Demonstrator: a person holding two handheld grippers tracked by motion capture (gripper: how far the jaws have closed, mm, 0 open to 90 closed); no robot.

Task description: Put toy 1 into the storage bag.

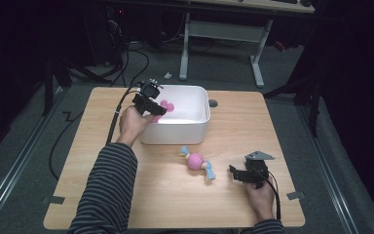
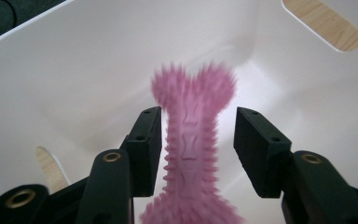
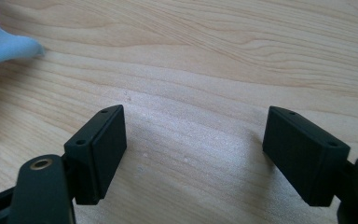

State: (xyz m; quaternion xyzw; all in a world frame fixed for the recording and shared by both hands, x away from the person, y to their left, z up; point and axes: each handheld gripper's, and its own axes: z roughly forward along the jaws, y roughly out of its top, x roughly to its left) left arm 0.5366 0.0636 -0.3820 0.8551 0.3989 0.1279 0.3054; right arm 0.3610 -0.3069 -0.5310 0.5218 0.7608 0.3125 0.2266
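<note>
The step in hand was the drop: the left hand-held gripper [image 2: 198,140] hung inside the white bin [image 1: 200,127] near the surface's far edge, its jaws parted, a gap on one side of the blurred pink spiky bone toy [image 2: 193,154]. The right hand-held gripper [image 1: 237,174] rested with jaws wide and empty near the front right corner, beside the pink-and-blue tug toy [image 1: 197,162], probably the next pick.

No text, label, brand, number or sign can be read on anything in these pictures
</note>
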